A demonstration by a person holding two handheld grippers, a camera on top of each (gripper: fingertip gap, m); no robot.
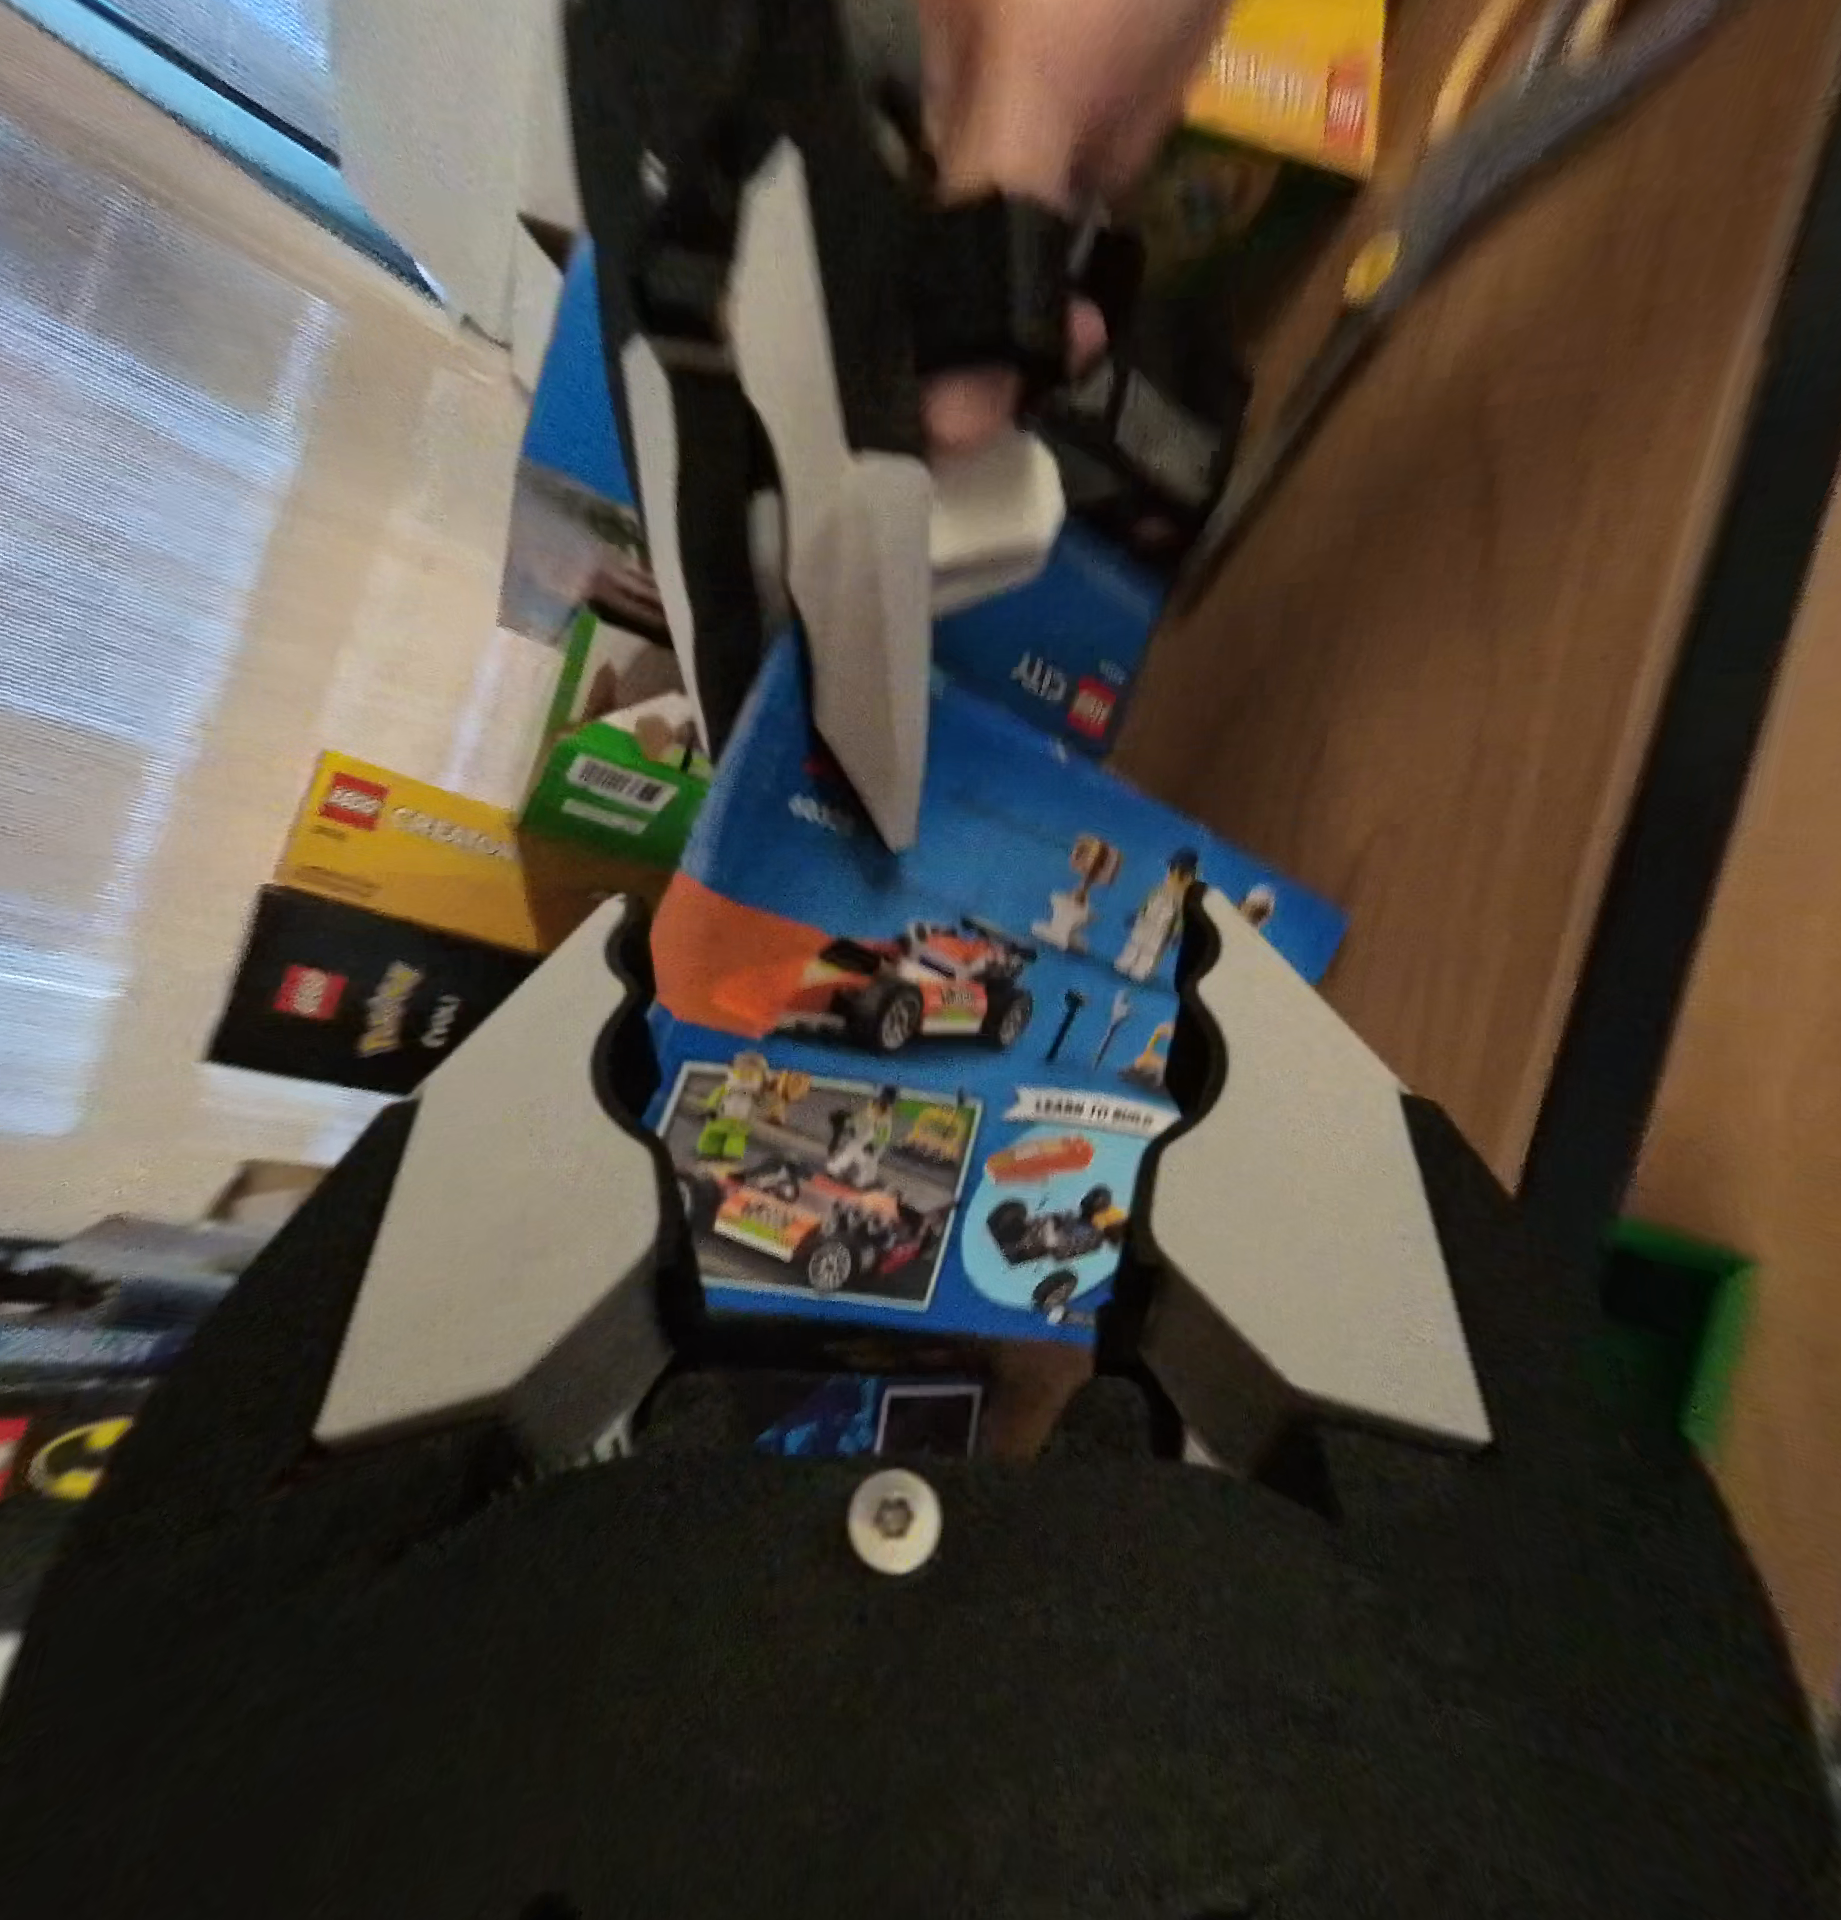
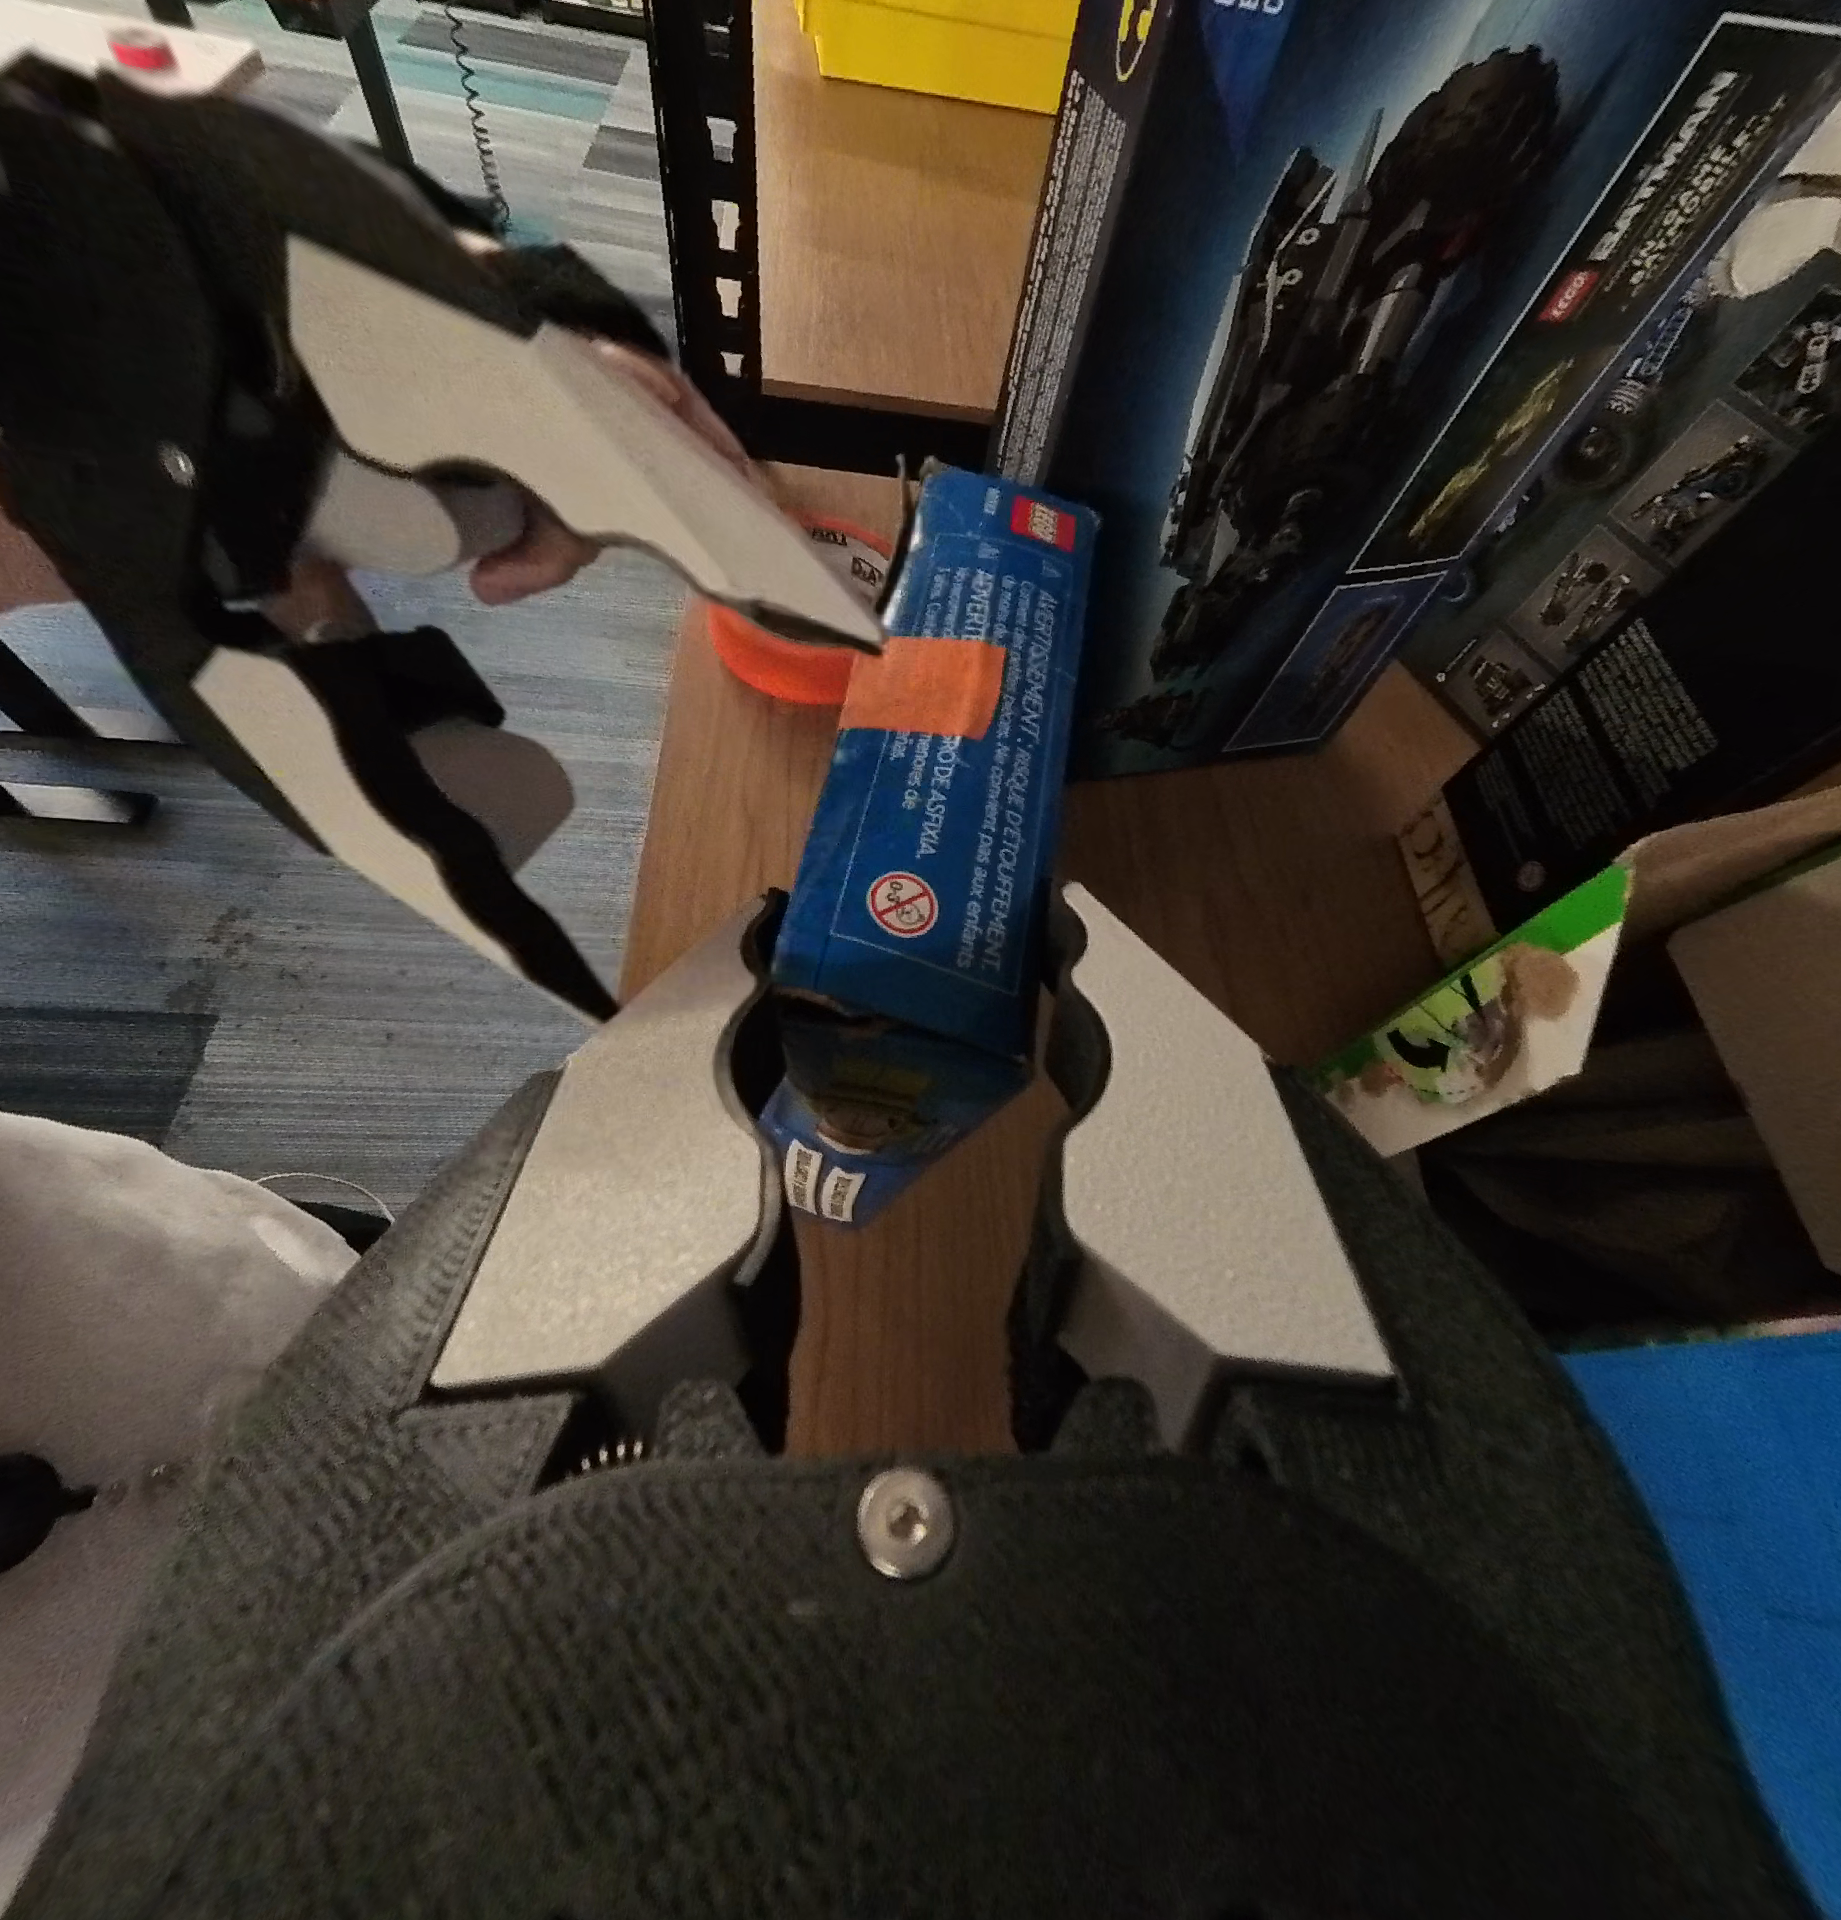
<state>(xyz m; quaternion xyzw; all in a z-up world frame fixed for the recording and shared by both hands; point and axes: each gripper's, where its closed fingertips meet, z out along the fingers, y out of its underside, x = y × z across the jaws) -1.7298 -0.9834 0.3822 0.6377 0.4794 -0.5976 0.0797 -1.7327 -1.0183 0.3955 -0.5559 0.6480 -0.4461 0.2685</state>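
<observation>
A blue toy-brick box with a race car picture stands on edge on a wooden shelf. My right gripper is shut on one end of the blue box. An orange tape patch crosses the box's narrow side. In the left wrist view the right gripper comes down from above and pinches the box's far edge. My left gripper is open wide facing the box's picture side. In the right wrist view the left gripper has one fingertip at the tape patch.
A large dark boxed set stands behind the blue box. A green box lies at the right. An orange roll sits at the shelf edge. A black metal upright stands behind. Yellow and black boxes are stacked at the left.
</observation>
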